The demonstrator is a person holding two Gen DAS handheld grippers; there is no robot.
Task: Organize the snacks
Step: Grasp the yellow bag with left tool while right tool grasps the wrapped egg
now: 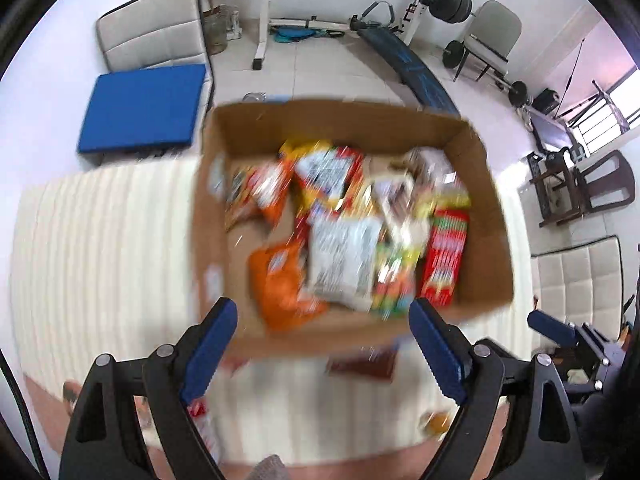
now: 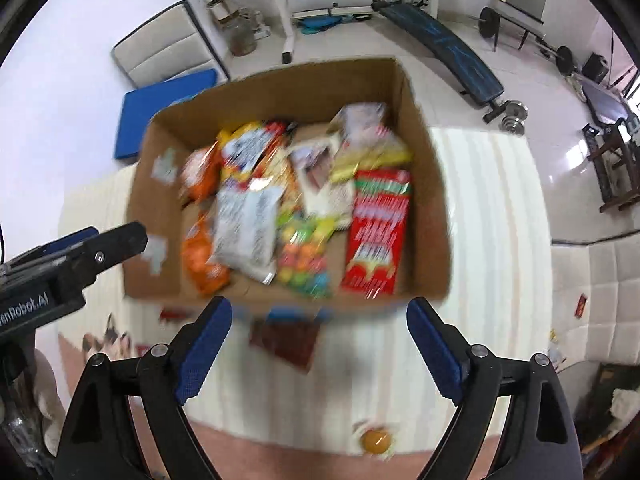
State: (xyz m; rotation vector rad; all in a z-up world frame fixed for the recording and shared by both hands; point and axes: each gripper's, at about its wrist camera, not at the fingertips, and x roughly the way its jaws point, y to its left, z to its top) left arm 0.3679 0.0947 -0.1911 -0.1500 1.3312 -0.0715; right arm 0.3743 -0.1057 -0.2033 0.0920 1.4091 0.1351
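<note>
The dark red packet (image 2: 286,342) is seen lying flat on the white ribbed mat (image 2: 480,216), just before the cardboard box (image 2: 432,216) of snacks. The right gripper (image 2: 319,350), fingers spread and empty, is judged nearer; the left gripper (image 1: 323,350) is spread too.
</note>
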